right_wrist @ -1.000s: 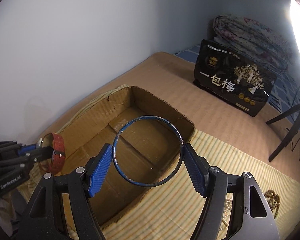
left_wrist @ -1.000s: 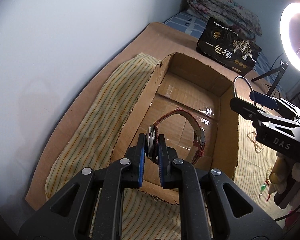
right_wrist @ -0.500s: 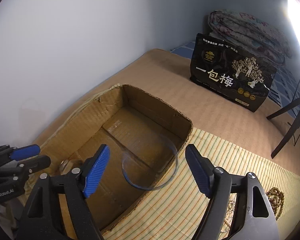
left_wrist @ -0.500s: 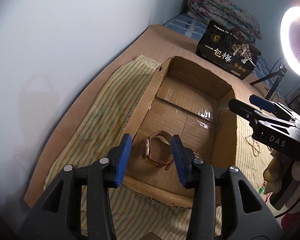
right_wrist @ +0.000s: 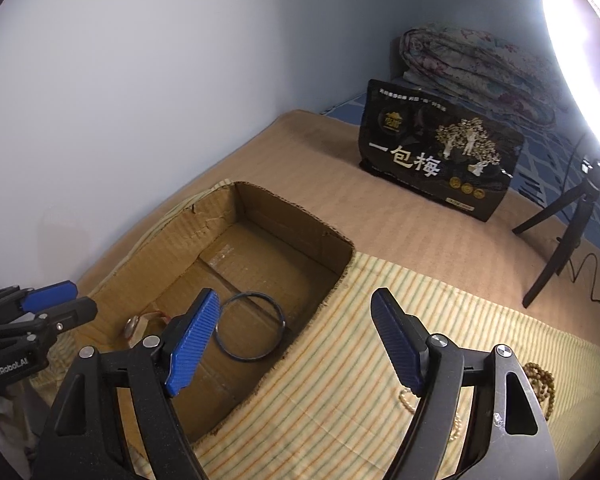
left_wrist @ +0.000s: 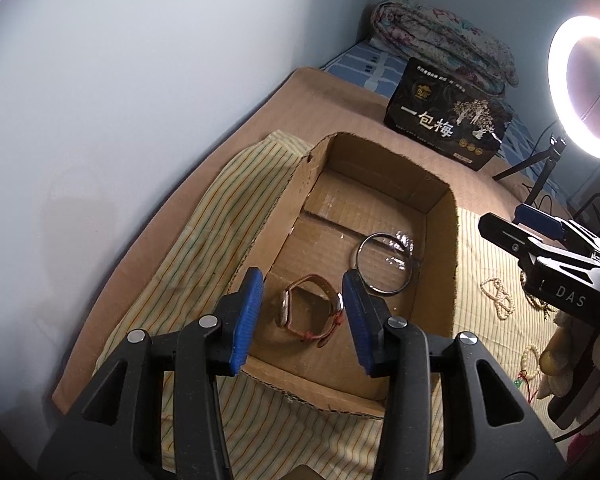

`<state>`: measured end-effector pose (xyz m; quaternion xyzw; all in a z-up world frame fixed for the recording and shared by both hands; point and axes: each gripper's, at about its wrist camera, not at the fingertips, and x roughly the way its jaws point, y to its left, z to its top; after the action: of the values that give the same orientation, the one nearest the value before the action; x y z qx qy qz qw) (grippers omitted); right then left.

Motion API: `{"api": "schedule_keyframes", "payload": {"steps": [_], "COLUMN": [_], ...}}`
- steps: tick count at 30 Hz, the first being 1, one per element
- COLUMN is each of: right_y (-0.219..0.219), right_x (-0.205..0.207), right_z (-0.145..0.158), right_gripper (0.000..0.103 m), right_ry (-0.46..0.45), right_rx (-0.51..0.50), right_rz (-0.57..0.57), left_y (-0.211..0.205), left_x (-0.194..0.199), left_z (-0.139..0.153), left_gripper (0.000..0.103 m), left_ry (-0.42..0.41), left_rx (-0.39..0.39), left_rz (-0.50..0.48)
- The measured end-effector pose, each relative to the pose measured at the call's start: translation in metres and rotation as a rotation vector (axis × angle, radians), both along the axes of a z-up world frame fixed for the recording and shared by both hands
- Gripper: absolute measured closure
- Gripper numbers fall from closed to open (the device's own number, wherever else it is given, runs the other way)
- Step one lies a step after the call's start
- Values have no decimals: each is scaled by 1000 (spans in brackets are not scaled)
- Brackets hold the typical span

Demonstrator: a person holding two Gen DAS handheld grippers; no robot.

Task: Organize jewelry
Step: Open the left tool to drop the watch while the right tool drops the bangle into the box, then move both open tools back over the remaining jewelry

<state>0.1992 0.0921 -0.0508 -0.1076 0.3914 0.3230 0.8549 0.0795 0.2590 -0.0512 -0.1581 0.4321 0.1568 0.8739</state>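
Observation:
An open cardboard box (left_wrist: 444, 248) lies on a striped cloth. A brown-strap watch (left_wrist: 310, 312) lies on its floor at the near end, and a thin dark bangle (left_wrist: 386, 262) lies flat beside it. My left gripper (left_wrist: 302, 316) is open and empty, above the watch. In the right wrist view, my right gripper (right_wrist: 296, 340) is open and empty over the box's right wall (right_wrist: 300, 344), with the bangle (right_wrist: 250, 328) and watch (right_wrist: 134, 326) below. The left gripper (right_wrist: 56, 304) shows at the left edge there.
Bead necklaces (left_wrist: 498, 298) lie on the striped cloth (right_wrist: 380, 360) right of the box, with brown beads (right_wrist: 540, 384) nearby. A black snack bag (right_wrist: 440, 160) stands at the back. A ring light (left_wrist: 584, 84) on a tripod (right_wrist: 560, 248) is at the right. A wall is on the left.
Both grippers opened. The watch dropped from the left gripper and the bangle from the right gripper onto the box floor. Both grippers lifted back slightly.

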Motion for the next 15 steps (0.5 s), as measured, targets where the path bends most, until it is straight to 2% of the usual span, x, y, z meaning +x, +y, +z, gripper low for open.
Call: {"api": "schedule_keyframes", "payload": {"steps": [7,15], "right_y": [-25,-77], "right_x": [-10,-29], "right_z": [18,38], "right_gripper": [25,25], "right_ry": [-31,-59], "right_rx": [8,15], "right_rz": [-17,-40], "left_y": [-27,-65], "left_x": [1,-2], "left_z": [17,29], "left_gripper": [61,61], "left_ry": [-48,-92], "left_rx": [48,71], "left_rz": [-46,-128]}}
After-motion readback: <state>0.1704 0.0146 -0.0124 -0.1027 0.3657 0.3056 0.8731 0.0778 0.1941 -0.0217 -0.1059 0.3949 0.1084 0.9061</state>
